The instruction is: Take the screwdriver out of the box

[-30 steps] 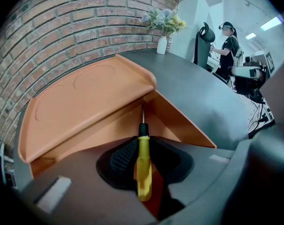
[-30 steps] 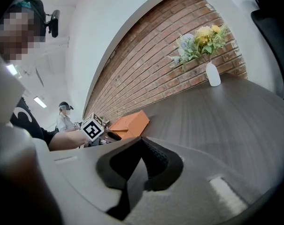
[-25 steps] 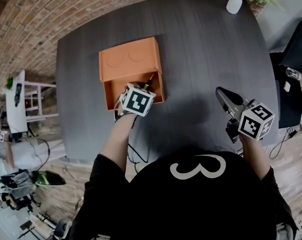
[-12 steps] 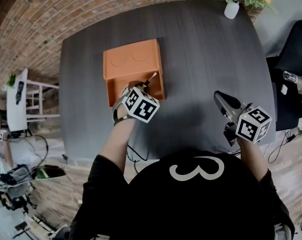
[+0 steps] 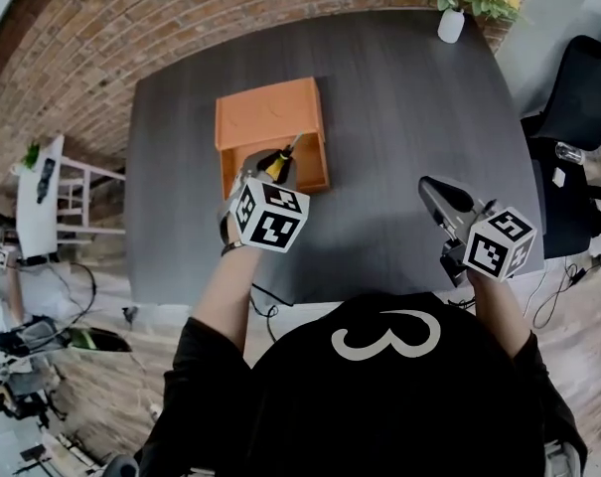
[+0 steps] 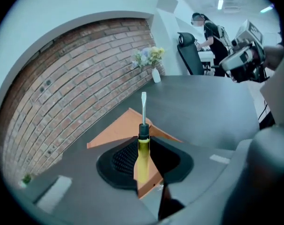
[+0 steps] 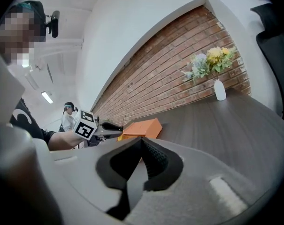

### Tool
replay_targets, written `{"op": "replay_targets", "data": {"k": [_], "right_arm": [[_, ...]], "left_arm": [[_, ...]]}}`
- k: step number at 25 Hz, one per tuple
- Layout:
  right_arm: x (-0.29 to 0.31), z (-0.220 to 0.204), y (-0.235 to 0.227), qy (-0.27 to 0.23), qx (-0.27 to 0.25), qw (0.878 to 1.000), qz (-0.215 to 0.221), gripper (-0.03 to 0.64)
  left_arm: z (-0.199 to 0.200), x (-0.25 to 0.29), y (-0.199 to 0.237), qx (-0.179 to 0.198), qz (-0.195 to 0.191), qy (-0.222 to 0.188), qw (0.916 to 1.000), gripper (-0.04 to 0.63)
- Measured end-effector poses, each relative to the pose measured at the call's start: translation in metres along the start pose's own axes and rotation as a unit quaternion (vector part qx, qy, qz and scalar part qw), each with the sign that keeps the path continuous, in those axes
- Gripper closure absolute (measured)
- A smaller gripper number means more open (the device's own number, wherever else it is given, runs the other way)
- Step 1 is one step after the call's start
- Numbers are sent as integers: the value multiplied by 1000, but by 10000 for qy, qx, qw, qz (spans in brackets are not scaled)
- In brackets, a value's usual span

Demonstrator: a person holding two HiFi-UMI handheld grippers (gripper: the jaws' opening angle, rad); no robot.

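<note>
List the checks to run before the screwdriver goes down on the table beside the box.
1. Left gripper jaws closed on the screwdriver, at its yellow handle: ok.
2. Screwdriver sits straight between the jaws, blade pointing away from the hand: ok.
3. Screwdriver lifted out of the box: ok as far as it shows; it hangs above the open half.
4. Screwdriver moved sideways off the box: not ok, it is over the box in the head view.
5. Table to the right of the box bare for set-down: ok.
6. Right gripper empty, jaws together, well apart from the box: ok.
</note>
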State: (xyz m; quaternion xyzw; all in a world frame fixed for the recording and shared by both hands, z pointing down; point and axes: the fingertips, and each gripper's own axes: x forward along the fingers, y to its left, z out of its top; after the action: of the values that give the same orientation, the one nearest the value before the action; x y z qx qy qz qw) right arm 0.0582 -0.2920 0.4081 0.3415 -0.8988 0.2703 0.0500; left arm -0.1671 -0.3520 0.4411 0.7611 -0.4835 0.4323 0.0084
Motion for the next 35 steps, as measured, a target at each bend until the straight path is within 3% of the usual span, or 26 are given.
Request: {"op": "replay_targets", "data": {"k": [4,7,12,21,27,35], "right_arm": [[-10,5,28,-89,-293,9994,147,615],[-17,10,50,-190,-484,9982,294,615],[-27,15,84,-488,-762,9951,393,615],[-42,-4,132,-486,-960,9917,708,615],[-46,-17,148,-450,-1011,9907,791,615],[-49,-37,161,-301,-882,9915,909,615]], "left_arm": [[17,-42,-4,-616,-146,-636,9960,495],[22,-71,-14,-921,-301,-892,9913,495],[20,-123,-37,-1708,-761,-1379,9726,495],[10,-190,-84,-2353,-1210,-1968,9441,495],[8,-214,-102,-2795,-1496,-2304,9200,495],[1,-225,-119,-3002,-1652,-2427,9076,495]]}}
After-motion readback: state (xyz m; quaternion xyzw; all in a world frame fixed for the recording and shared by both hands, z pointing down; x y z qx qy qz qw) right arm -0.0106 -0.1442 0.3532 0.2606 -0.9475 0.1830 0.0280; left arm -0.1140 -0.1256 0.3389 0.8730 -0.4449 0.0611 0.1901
